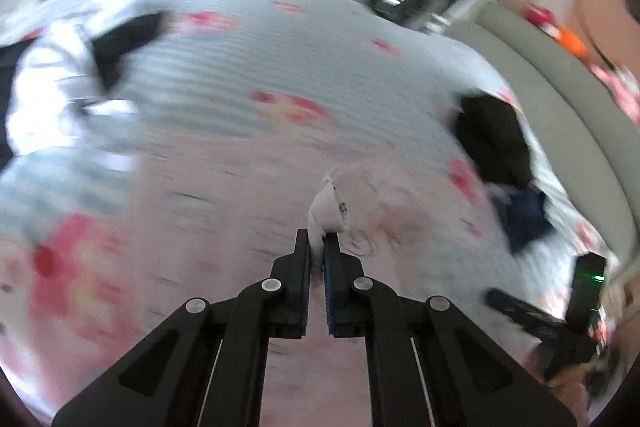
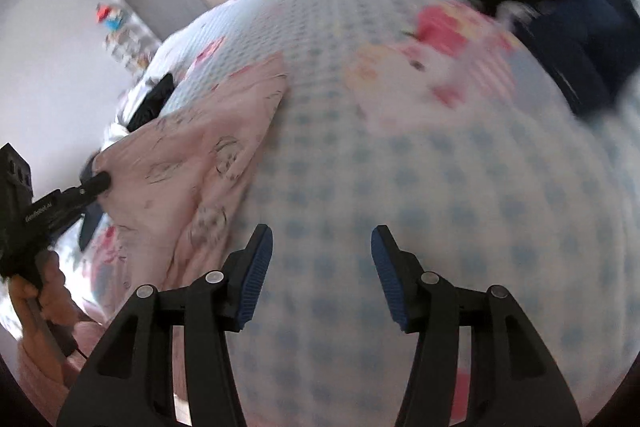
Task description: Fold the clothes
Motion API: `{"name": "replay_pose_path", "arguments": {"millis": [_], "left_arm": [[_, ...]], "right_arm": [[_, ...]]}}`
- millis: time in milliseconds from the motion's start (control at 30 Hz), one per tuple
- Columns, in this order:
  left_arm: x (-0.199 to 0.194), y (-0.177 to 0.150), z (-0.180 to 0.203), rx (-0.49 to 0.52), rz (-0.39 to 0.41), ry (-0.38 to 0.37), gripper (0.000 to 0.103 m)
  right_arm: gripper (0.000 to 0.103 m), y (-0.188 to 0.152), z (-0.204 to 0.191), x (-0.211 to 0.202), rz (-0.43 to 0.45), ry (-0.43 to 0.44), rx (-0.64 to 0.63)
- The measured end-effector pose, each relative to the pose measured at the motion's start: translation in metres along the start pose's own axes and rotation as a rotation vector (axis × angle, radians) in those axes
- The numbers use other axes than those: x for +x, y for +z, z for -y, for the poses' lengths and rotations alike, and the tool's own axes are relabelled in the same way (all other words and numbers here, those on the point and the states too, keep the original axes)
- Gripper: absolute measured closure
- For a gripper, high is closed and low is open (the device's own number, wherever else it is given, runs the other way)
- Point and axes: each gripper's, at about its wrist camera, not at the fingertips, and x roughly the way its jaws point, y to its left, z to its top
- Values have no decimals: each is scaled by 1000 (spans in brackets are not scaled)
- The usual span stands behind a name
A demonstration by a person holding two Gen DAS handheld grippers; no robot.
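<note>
The left gripper [image 1: 317, 247] is clamped on a small bunch of a pale pink garment [image 1: 248, 187], with a nub of fabric poking out past its fingertips. The right-wrist view shows the same pinch from the side: the left gripper bites a corner of the pink garment [image 2: 192, 147], which trails in loose wrinkles across the bed [image 2: 440, 187], 1 far corner lying flat on the checked bedspread. The right gripper [image 2: 322, 231] hangs over bare bedspread just beside the garment's edge, its jaws spread wide and holding nothing.

Other clothes lie around: a white and black piece [image 1: 68, 67] to the far left, and a black garment [image 1: 492, 143] with a dark blue one [image 1: 524, 215] next to it at the right edge of the bed.

Both views are smeared, which suggests quick motion, and that is the main risk. The pinch takes in only a small tuft near the fingertips, so a sharp tug could pull the cloth free and drop the corner. With just 1 corner held, the rest of the fabric may drag and bunch instead of laying out square, giving a crooked fold. If the right gripper closes where it hangs now, it could catch the bedspread instead of the garment. Whether this garment is being spread out or already folded over, the pictures do not settle.
</note>
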Motion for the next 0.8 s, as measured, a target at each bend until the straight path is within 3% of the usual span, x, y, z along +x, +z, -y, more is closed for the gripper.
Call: {"name": "replay_pose_path", "arguments": {"millis": [133, 333, 467, 500, 567, 667, 800], "left_arm": [[-14, 26, -69, -81, 22, 35, 97], [7, 41, -114, -126, 5, 70, 97], [26, 39, -118, -60, -71, 37, 97], [29, 38, -117, -59, -81, 2, 97], [32, 36, -117, -64, -68, -29, 96], [29, 35, -120, -83, -27, -17, 97], [18, 49, -119, -72, 7, -8, 97]], "right_arm": [[49, 42, -31, 29, -19, 15, -58], [49, 96, -66, 81, -35, -26, -133], [49, 121, -87, 117, -57, 1, -178], [45, 124, -91, 128, -68, 13, -190], [41, 131, -100, 150, -90, 34, -212], [42, 133, -102, 178, -137, 31, -222], [82, 133, -106, 186, -134, 49, -242]]}}
